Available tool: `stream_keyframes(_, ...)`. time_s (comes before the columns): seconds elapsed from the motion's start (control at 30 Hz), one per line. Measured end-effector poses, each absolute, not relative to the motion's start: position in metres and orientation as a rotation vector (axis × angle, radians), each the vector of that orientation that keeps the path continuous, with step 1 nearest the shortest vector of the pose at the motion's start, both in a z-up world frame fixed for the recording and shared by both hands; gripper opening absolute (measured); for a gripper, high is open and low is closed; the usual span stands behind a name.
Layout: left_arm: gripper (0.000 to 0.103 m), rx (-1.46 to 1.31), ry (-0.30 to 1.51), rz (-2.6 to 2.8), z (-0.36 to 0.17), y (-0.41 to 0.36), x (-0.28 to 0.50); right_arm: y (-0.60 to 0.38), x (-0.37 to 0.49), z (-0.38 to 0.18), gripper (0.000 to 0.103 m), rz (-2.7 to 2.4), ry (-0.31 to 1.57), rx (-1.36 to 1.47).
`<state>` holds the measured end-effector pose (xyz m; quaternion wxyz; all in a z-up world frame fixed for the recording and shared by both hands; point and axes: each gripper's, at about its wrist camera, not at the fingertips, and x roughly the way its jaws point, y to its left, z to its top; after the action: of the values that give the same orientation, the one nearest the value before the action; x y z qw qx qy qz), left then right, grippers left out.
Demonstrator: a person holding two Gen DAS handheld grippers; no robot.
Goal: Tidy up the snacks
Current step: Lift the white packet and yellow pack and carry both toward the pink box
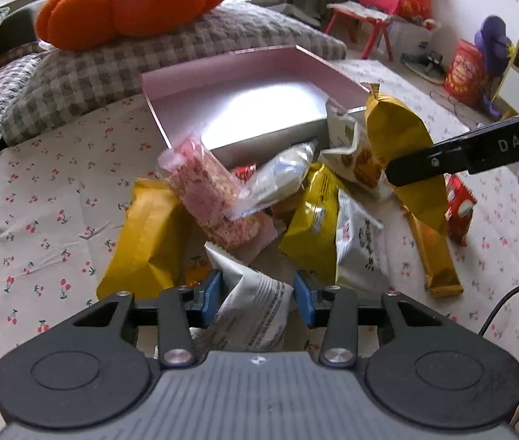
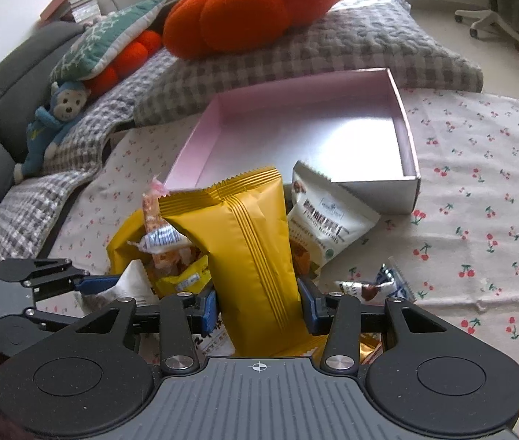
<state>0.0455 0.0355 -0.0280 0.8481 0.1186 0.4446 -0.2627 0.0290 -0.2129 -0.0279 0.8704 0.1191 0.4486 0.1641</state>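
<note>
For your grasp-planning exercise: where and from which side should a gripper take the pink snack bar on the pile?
Grip the pink bar across its narrow middle, coming from above. It lies tilted on top of the pile with its long sides exposed, while its lower end is overlapped by a clear packet.

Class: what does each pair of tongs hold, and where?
Right tongs grip the tall yellow foil packet near its lower end; left tongs straddle a white printed sachet, grip uncertain.
</note>
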Motion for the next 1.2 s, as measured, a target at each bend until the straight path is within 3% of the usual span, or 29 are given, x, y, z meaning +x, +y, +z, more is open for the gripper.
stream_keyframes(0.07,0.036,0.233,0.944,-0.548,-0.023,0.036,0.046,-0.218,0.029,-0.023,0.043,0.339,0.926,0.264)
stream_keyframes(0.17,0.008,0.177,0.947,-0.536,-0.013,0.038,0.049,-0.227,0.032,-0.014,0.043,0.320,0.902,0.290)
stream_keyframes(0.3,0.007,0.131,0.938,-0.500,-0.005,0.038,0.056,-0.237,0.038,-0.004,0.043,0.294,0.878,0.328)
stream_keyframes(0.37,0.015,0.112,0.956,-0.501,-0.006,0.041,0.059,-0.241,0.041,-0.002,0.043,0.284,0.870,0.347)
stream_keyframes(0.43,0.035,0.114,0.969,-0.495,-0.007,0.043,0.061,-0.243,0.043,-0.002,0.043,0.277,0.878,0.366)
stream_keyframes(0.47,0.039,0.130,0.978,-0.490,-0.009,0.041,0.060,-0.243,0.044,-0.003,0.043,0.275,0.887,0.370)
stream_keyframes(0.53,0.064,0.181,0.983,-0.503,-0.013,0.036,0.055,-0.242,0.043,-0.007,0.043,0.269,0.917,0.361)
stream_keyframes(0.57,0.069,0.215,0.983,-0.520,-0.014,0.033,0.052,-0.241,0.043,-0.009,0.043,0.269,0.937,0.353)
stream_keyframes(0.83,0.074,0.559,0.953,-0.658,-0.041,0.001,0.019,-0.233,0.036,-0.020,0.043,0.284,1.011,0.326)
stream_keyframes(0.93,0.069,0.631,0.962,-0.623,-0.054,-0.002,0.020,-0.231,0.032,-0.019,0.043,0.294,1.011,0.313)
stream_keyframes(0.97,0.064,0.646,0.980,-0.599,-0.059,-0.002,0.023,-0.230,0.032,-0.018,0.043,0.294,1.012,0.308)
stream_keyframes(1.0,0.050,0.653,1.000,-0.570,-0.063,-0.002,0.025,-0.229,0.030,-0.019,0.043,0.294,1.013,0.303)
stream_keyframes(1.1,0.038,0.601,1.012,-0.539,-0.063,0.003,0.030,-0.228,0.029,-0.019,0.043,0.288,1.018,0.292)
stream_keyframes(1.2,0.035,0.549,0.999,-0.531,-0.058,0.007,0.030,-0.229,0.028,-0.019,0.043,0.283,1.015,0.282)
